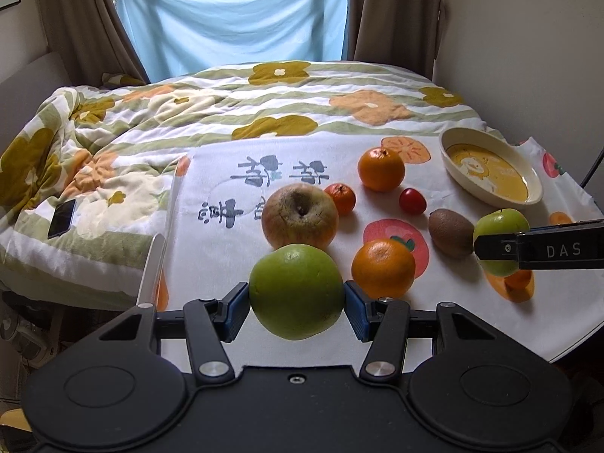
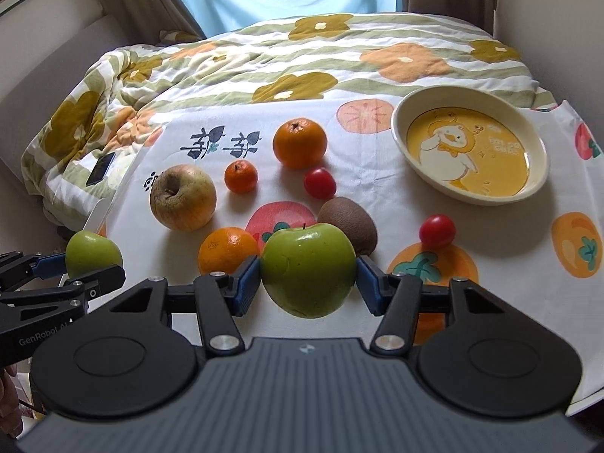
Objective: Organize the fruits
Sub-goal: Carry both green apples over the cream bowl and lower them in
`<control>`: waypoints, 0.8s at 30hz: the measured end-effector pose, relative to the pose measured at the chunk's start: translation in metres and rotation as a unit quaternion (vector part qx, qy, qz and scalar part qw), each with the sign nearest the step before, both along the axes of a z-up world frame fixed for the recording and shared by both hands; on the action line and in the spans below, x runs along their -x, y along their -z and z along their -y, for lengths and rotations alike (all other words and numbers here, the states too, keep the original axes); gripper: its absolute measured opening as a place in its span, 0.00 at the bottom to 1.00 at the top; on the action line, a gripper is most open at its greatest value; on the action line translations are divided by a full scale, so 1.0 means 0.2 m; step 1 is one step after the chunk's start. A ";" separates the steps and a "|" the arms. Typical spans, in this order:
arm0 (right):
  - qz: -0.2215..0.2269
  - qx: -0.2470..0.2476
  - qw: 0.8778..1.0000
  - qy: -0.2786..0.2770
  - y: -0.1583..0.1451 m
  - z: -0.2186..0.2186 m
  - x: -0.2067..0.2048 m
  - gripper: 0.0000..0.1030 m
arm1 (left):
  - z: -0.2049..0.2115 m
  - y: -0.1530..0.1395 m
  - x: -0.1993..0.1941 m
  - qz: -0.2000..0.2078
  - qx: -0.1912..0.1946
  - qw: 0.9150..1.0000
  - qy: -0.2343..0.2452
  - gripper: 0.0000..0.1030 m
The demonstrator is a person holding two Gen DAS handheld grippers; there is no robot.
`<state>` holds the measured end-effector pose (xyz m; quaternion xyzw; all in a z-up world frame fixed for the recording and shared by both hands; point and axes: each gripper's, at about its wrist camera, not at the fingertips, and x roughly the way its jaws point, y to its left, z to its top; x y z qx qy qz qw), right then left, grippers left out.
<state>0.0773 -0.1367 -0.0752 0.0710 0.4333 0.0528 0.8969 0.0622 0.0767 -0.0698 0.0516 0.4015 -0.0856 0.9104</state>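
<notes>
My left gripper (image 1: 297, 307) is shut on a round green fruit (image 1: 296, 287), held above the fruit-print cloth (image 1: 226, 249). Both blue pads press its sides. My right gripper (image 2: 307, 283) is shut on a green apple (image 2: 307, 264) with a short stem, also off the cloth. Each view shows the other gripper with its green fruit at its edge. On the cloth lie a wrinkled apple (image 2: 183, 196), two oranges (image 2: 300, 143) (image 2: 226, 249), a small mandarin (image 2: 241, 176), a kiwi (image 2: 351, 222) and two cherry tomatoes (image 2: 320, 183) (image 2: 437, 230).
A cream bowl (image 2: 400, 128) with a duck picture stands on the cloth at the far right, with nothing in it. Behind the cloth spreads a flowered quilt (image 1: 264, 105) with a dark phone (image 1: 62, 218) on its left. Walls and curtains close the back.
</notes>
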 end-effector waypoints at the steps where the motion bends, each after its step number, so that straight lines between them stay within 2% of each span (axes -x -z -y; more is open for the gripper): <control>1: 0.004 -0.001 1.000 0.007 -0.02 0.03 0.01 0.68 | 0.02 -0.03 0.00 0.006 0.000 1.000 0.005 0.56; 7: 0.023 0.000 0.999 0.042 -0.14 0.24 0.06 0.68 | 0.15 -0.15 -0.03 0.032 0.004 0.999 0.028 0.56; 13: 0.030 0.006 0.997 0.071 -0.20 0.52 0.04 0.68 | 0.34 -0.23 -0.10 0.044 0.011 0.998 0.034 0.56; 24: 0.022 0.013 0.997 0.072 -0.20 0.99 -0.13 0.68 | 0.80 -0.23 -0.30 0.044 0.016 0.998 0.039 0.56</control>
